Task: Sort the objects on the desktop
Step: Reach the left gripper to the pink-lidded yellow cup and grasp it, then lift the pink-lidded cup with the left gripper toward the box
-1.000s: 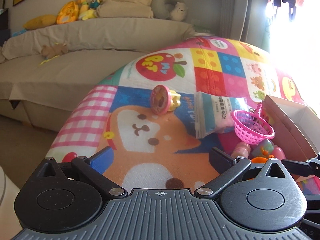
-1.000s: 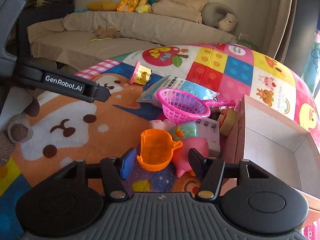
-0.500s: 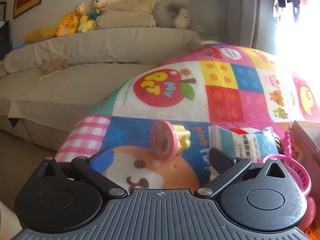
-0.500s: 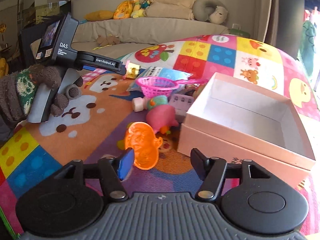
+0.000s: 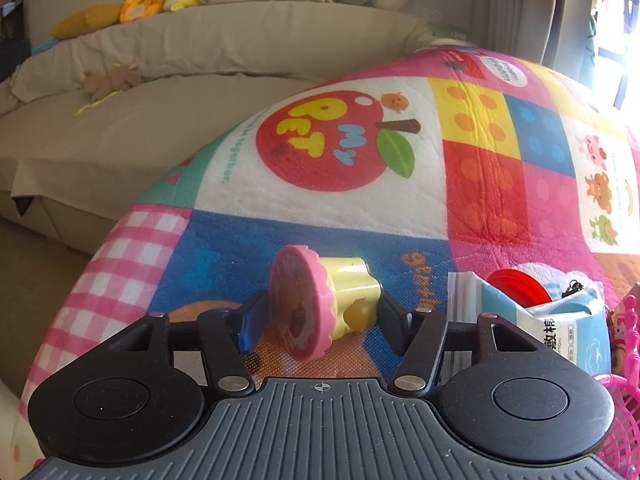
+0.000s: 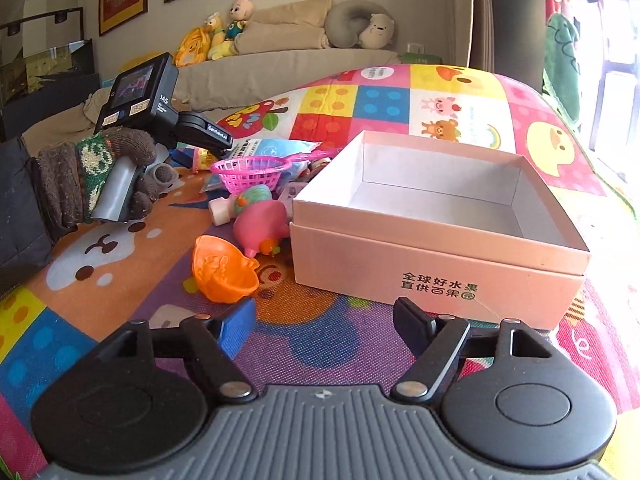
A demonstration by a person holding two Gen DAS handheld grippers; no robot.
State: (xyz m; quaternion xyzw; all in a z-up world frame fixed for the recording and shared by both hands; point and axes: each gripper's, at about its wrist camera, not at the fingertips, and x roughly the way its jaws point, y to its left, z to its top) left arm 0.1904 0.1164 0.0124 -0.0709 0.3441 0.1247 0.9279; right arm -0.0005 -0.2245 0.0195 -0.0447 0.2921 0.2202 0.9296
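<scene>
A pink and yellow toy stamp lies on its side on the colourful play mat. My left gripper has its fingers on both sides of the stamp, close against it; I cannot tell whether they press it. In the right wrist view the left gripper shows held in a gloved hand at the far left. My right gripper is open and empty, low over the mat, in front of an open pink cardboard box. An orange toy bowl lies just ahead of its left finger.
A pile sits left of the box: a pink toy basket, a pink pig toy, a small bottle and a blue wipes pack. A beige sofa with plush toys lies beyond the mat edge.
My left gripper moved forward to the stamp and its fingers narrowed around it. My right gripper pulled back and turned right, leaving the orange bowl on the mat.
</scene>
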